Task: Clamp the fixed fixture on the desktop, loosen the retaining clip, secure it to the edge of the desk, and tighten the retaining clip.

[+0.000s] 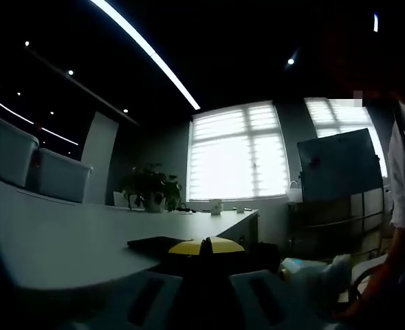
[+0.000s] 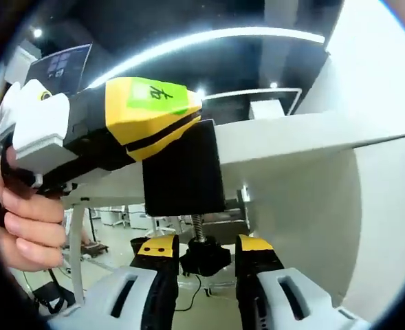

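In the right gripper view, the black block-shaped clamp fixture (image 2: 183, 168) sits hooked over the edge of the white desk (image 2: 305, 134), its body hanging below the desktop's lip. A threaded metal screw runs down from the fixture to a black lobed retaining knob (image 2: 203, 258). The right gripper (image 2: 203, 265) comes up from the bottom of this view with its 2 yellow-tipped jaws set on either side of that knob, close against it, so the jaws appear closed on the knob. From the left of the same view comes the left gripper (image 2: 106, 127), a yellow and black tool with a green label on top and a white rear housing, held by a person's hand (image 2: 23, 220); its front end meets the top of the fixture at the desk edge, and whether its jaws are open or closed there cannot be told. In the left gripper view, dim and backlit, that gripper's own jaws (image 1: 203, 275) rise dark from the bottom, with a yellow part and a flat black piece lying at the near edge of the desk. Farther along the desk stands a potted green plant (image 1: 150, 187) before a bright window with blinds (image 1: 238, 151).
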